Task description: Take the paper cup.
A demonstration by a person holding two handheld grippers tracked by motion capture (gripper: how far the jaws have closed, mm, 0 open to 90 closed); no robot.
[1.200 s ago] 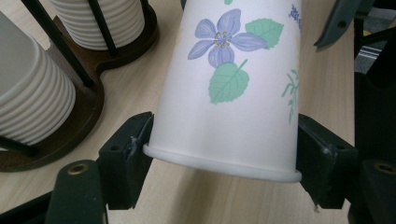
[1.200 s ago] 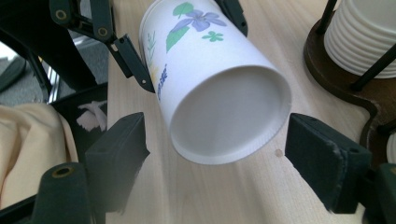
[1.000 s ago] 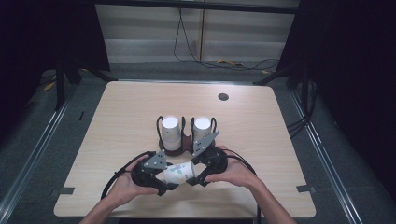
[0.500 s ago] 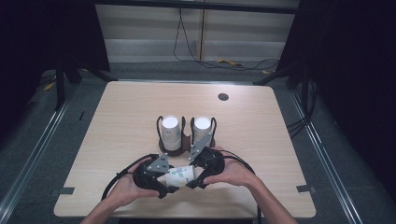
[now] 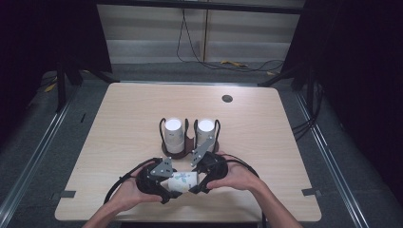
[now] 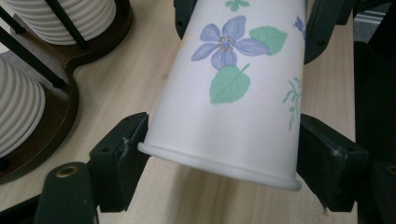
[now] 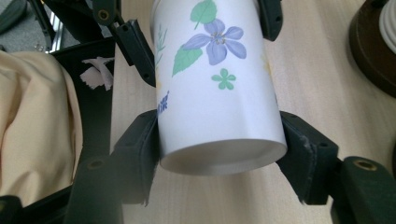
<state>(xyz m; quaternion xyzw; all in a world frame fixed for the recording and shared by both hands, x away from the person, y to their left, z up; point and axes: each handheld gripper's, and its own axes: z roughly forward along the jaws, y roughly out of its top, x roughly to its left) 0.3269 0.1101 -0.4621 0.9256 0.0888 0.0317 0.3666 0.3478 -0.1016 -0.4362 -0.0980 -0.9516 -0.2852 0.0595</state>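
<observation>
Horizontally, a white flower-printed paper cup [image 5: 183, 179] is clamped at its rim by the left gripper [image 6: 219, 154] and at its base by the right gripper [image 7: 219, 149], whose jaws have just been closing, so both ends are steadied

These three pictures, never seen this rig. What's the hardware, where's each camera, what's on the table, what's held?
No robot arm: a person holds a hand-held two-jaw gripper in each hand. The high view looks down on the wooden table from above the person. The two gripper views come from cameras that ride on the grippers and look along their black jaws. On the table stands a dark wooden holder with two stacks of white ribbed cups. The left gripper clamps the rim end of a flowered paper cup; the right gripper, whose jaws have just been closing, clamps its base end.
</observation>
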